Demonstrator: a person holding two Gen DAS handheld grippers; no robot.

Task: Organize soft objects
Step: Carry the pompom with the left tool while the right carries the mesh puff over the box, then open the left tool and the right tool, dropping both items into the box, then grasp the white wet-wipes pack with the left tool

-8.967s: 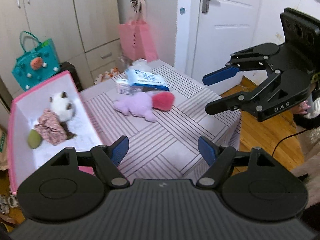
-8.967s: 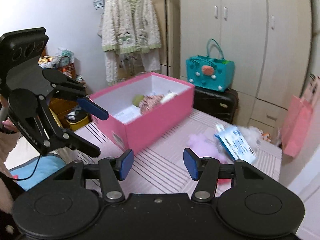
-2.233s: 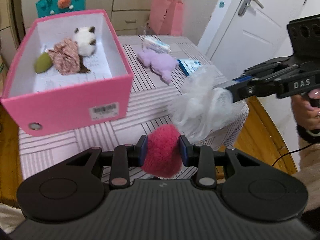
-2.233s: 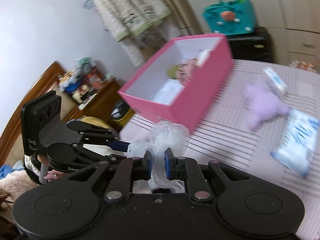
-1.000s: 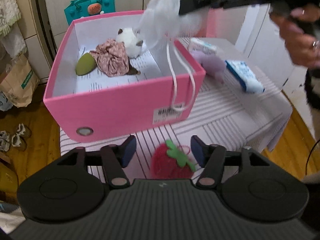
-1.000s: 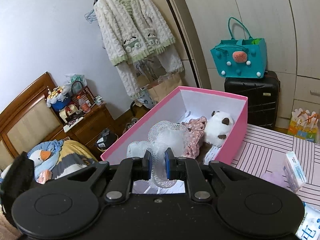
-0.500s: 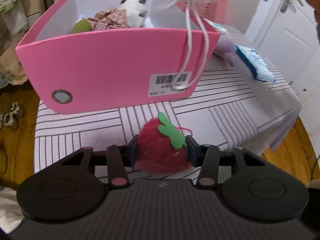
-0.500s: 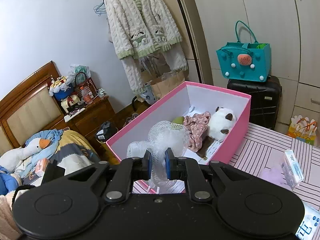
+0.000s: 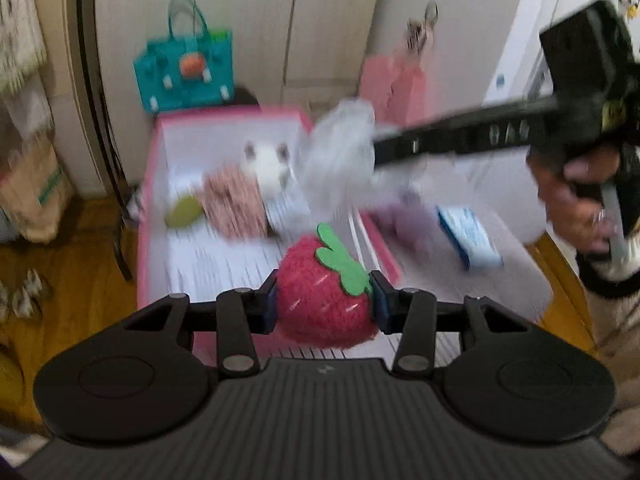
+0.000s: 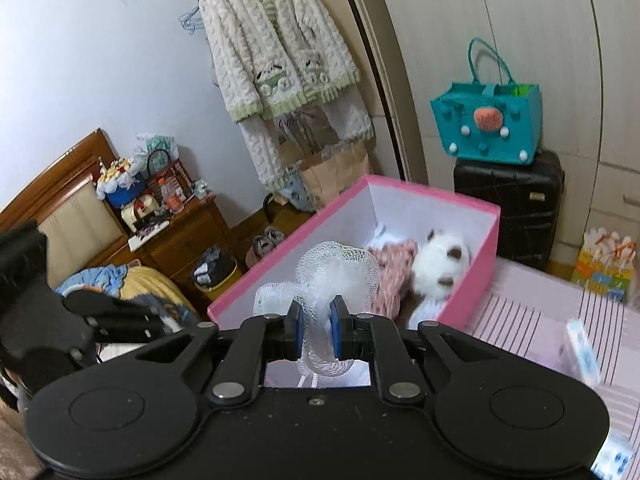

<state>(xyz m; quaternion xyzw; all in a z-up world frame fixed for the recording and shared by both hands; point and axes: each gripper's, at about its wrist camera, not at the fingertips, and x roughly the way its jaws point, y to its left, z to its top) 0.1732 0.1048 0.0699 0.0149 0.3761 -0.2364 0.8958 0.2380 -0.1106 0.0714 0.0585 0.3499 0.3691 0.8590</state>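
My left gripper is shut on a red plush strawberry with a green leaf, held in the air over the near end of the pink box. My right gripper is shut on a white mesh bath pouf, above the box's right wall; the pouf shows blurred in the left wrist view. The box holds a white plush animal, a pink scrunchie and a green piece.
A purple plush and a blue-white packet lie on the striped table right of the box. A teal bag sits on a black suitcase behind. Wardrobe doors stand beyond.
My left gripper has lifted the strawberry off the table and moved it up over the box. My right gripper holds the pouf above the box, a little nearer to it.
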